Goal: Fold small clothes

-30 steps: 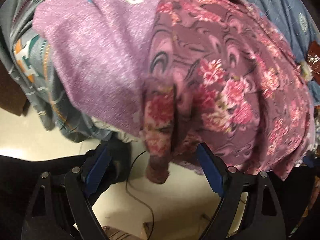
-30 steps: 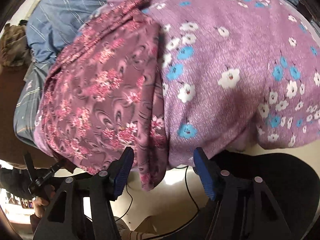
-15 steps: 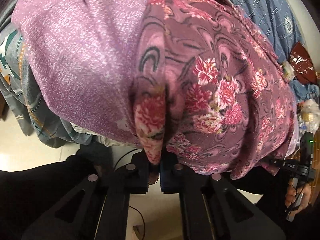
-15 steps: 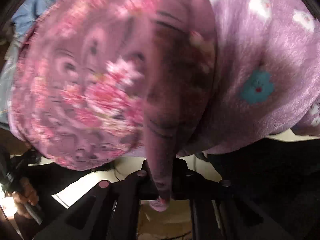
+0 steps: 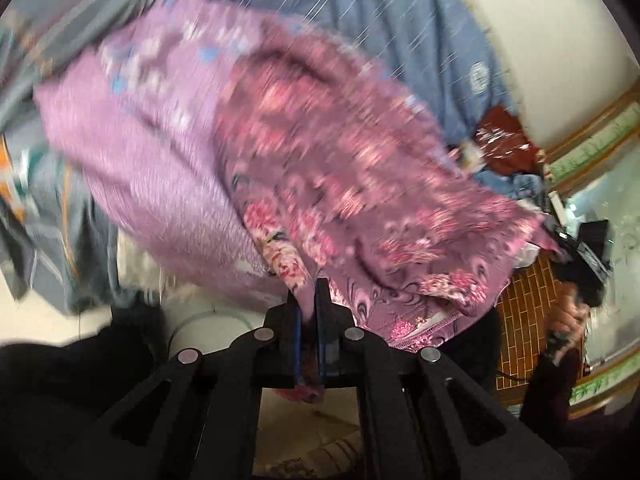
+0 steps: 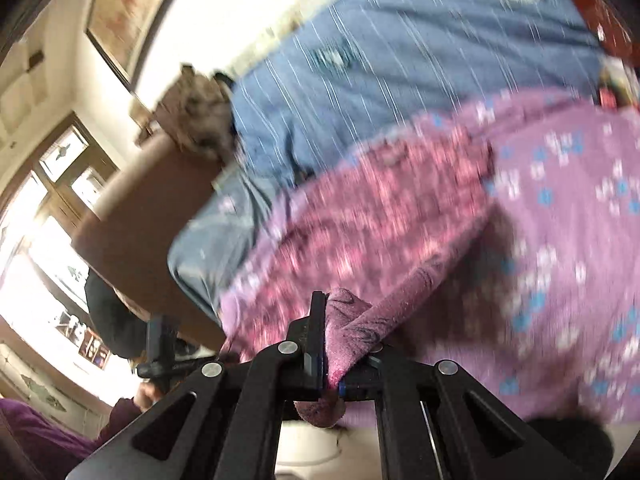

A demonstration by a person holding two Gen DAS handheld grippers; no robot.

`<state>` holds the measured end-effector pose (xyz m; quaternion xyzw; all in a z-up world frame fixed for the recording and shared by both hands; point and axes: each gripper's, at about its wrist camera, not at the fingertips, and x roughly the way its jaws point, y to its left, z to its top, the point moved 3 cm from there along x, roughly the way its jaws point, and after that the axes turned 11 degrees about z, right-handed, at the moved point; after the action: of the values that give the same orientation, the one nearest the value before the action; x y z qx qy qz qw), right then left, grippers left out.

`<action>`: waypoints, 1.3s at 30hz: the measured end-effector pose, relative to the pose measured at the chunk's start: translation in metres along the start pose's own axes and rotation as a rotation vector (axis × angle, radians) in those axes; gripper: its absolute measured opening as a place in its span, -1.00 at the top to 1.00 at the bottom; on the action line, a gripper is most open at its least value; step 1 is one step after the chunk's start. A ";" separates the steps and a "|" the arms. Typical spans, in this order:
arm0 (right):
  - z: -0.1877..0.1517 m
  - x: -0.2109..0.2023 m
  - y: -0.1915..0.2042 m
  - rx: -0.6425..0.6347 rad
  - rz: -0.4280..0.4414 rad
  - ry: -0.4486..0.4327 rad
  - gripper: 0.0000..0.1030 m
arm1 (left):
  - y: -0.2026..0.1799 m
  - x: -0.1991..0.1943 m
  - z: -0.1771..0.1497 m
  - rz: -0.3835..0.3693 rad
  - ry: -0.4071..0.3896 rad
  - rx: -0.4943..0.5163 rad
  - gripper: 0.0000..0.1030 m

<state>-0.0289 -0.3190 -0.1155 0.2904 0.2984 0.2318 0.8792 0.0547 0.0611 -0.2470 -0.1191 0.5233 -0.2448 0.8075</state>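
Floral garment (image 5: pixel 360 184) pinched in both grippers' closed jaws.

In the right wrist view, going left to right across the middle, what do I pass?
Bright window → brown board → blue striped bedding → dark rose-patterned garment → lilac fabric with blue and white flowers.

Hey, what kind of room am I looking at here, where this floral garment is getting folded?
Most likely a bedroom at home. The floral garment lies on a bed with a blue striped cover, there is a framed picture on the wall, and a wood-framed window lets daylight in.
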 end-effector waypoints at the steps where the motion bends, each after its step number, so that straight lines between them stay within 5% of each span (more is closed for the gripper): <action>1: 0.007 0.000 0.000 0.000 0.006 -0.012 0.94 | -0.006 -0.012 0.008 -0.008 -0.021 0.024 0.93; 5: 0.014 0.011 -0.005 0.008 0.019 -0.024 0.94 | -0.008 -0.016 0.022 0.071 0.009 0.090 0.93; 10: 0.011 0.024 -0.018 0.041 0.032 -0.011 0.94 | 0.016 0.020 0.008 0.113 0.105 -0.004 0.93; 18: 0.031 0.022 -0.033 0.040 0.009 -0.032 0.94 | -0.010 0.006 0.034 -0.039 0.071 -0.007 0.93; 23: 0.072 0.033 -0.053 0.052 -0.009 -0.068 0.94 | -0.019 -0.015 0.110 -0.131 -0.014 -0.030 0.93; 30: 0.165 0.080 -0.122 0.121 -0.095 -0.160 0.94 | -0.015 0.016 0.254 -0.117 -0.136 -0.101 0.93; 35: 0.226 0.150 -0.194 0.150 -0.176 -0.178 0.94 | 0.006 0.102 0.346 -0.029 -0.136 -0.179 0.93; 39: 0.244 0.220 -0.266 0.225 -0.295 -0.137 0.93 | 0.028 0.177 0.377 0.037 -0.108 -0.238 0.93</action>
<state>0.3511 -0.4746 -0.2142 0.3552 0.3012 0.0454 0.8838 0.4620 -0.0312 -0.2385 -0.2172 0.5067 -0.1590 0.8190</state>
